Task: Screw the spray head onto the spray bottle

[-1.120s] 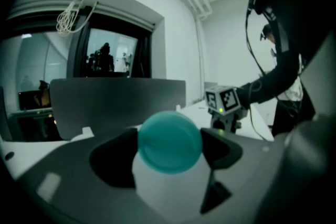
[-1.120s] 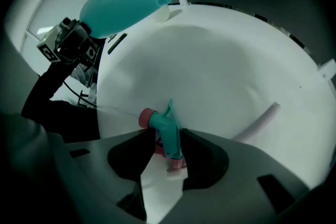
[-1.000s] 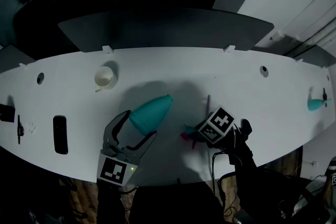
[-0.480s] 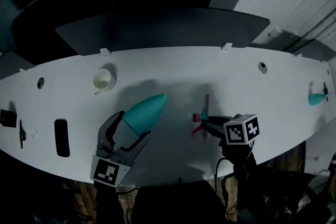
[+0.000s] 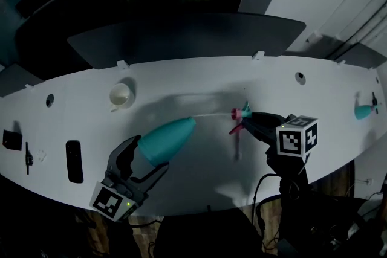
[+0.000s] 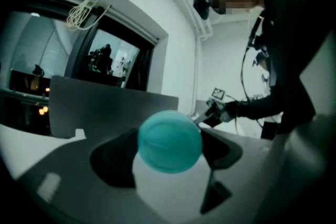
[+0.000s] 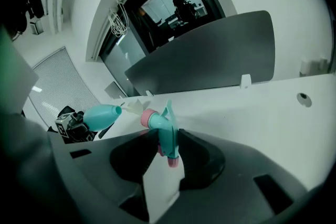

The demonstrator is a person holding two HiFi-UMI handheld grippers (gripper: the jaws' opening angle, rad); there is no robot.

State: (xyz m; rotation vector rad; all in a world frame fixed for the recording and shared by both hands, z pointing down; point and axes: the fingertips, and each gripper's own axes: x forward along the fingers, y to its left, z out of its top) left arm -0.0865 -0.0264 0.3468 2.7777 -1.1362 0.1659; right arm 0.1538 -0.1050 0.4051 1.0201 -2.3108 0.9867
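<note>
At centre frame in the head view, the fingers of the left gripper [image 5: 145,157] clasp the spray bottle [image 5: 168,138] above the desk [image 5: 181,78]. To its right, the fingers of the right gripper [image 5: 251,122], just tightened, pinch the spray head [image 5: 242,114]. Its tube [image 5: 211,114] seemingly nears the bottle's mouth, so seating and screwing remain.

The right hand-held gripper [image 5: 250,121] has risen off the bench [image 5: 199,78] with the spray head [image 5: 240,115] between its jaws, which have just been closing on it. The head has swung round, and its thin tube [image 5: 211,114] now points at the teal bottle [image 5: 166,141]. The left hand-held gripper [image 5: 142,160] has drawn that bottle nearer the front edge, turning its mouth toward the head.
</note>
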